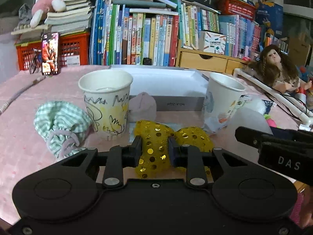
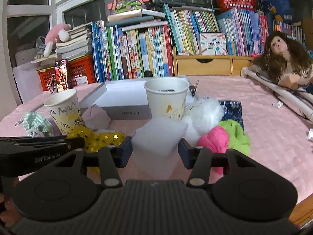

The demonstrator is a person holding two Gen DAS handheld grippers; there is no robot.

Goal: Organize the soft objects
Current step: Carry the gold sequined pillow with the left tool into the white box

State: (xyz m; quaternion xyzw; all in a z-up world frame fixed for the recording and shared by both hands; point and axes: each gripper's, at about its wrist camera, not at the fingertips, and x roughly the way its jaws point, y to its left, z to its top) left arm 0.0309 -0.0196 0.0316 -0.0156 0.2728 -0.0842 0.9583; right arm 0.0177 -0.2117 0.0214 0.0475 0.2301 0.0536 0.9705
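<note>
Item: my left gripper [image 1: 154, 148], clamped on yellow sequin cloth [image 1: 156, 137]; right gripper [image 2: 155, 152], marked "DAS", squeezing white foam block [image 2: 158, 135]. Box [image 2: 125, 113] label unreadable.

Two cups [image 2: 64, 111] [image 2: 166, 96] stand on the table [image 2: 264, 129], left and right, a box [image 2: 119, 99] behind; soft objects [image 2: 207, 113] seemingly lie nearer.

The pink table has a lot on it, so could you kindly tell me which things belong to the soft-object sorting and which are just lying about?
Job:
- yellow sequinned cloth, clamped in left gripper
- white foam block, between right gripper pads
- green checked cloth
- white fluff
- pink and green cloth
- paper cups
- white box

Lying about:
- books
- doll
- phone
</note>
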